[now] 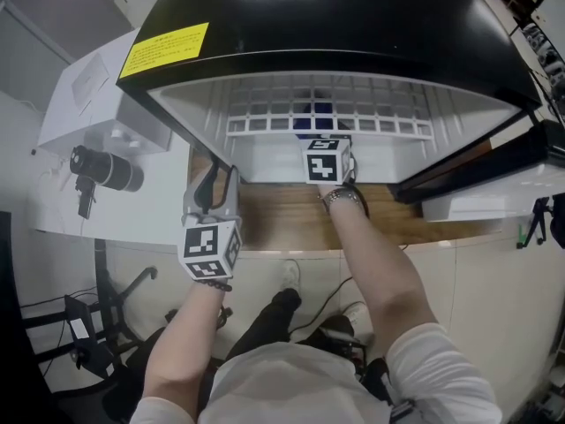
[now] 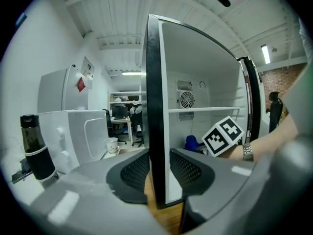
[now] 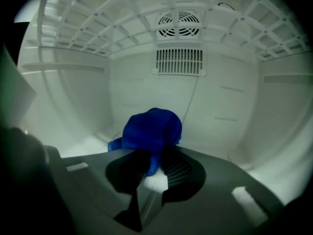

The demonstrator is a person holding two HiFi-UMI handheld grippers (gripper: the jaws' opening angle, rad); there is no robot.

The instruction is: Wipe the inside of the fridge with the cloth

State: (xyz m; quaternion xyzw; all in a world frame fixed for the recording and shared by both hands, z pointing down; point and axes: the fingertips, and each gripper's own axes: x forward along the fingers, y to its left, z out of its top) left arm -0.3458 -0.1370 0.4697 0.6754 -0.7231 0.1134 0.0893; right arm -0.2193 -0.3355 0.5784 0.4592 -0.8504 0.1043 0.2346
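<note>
Cloth [image 3: 151, 129] is blue, all bunched up, and it sits on the white floor of the fridge [image 1: 309, 25], low down near the back wall. The right gripper [image 3: 156, 163] has its jaws pinched on the near edge of it, so most of the wad bulges out past the tips. Above and behind it in the right gripper view are a round fan vent [image 3: 178, 23] and a slotted grille [image 3: 179, 61] under that. The wire shelf [image 1: 327, 117] runs overhead, and from the head view a bit of blue shows through its bars.

The left gripper [image 2: 159, 168] isn't on the cloth at all. It's clamped on the front edge of the fridge's left side wall [image 2: 155, 82], with one jaw on the black outside and the other on the white inside (the wall pretty much fills the gap between them). From that side you can see the right arm reaching into the compartment, with a watch [image 2: 248, 152] on the wrist.

The fridge itself is a small black one with a yellow label [image 1: 165, 49] on top. It stands on a wooden bench [image 1: 282, 223]. Off to its left, a black bottle [image 2: 34, 146] stands next to some white appliance.
</note>
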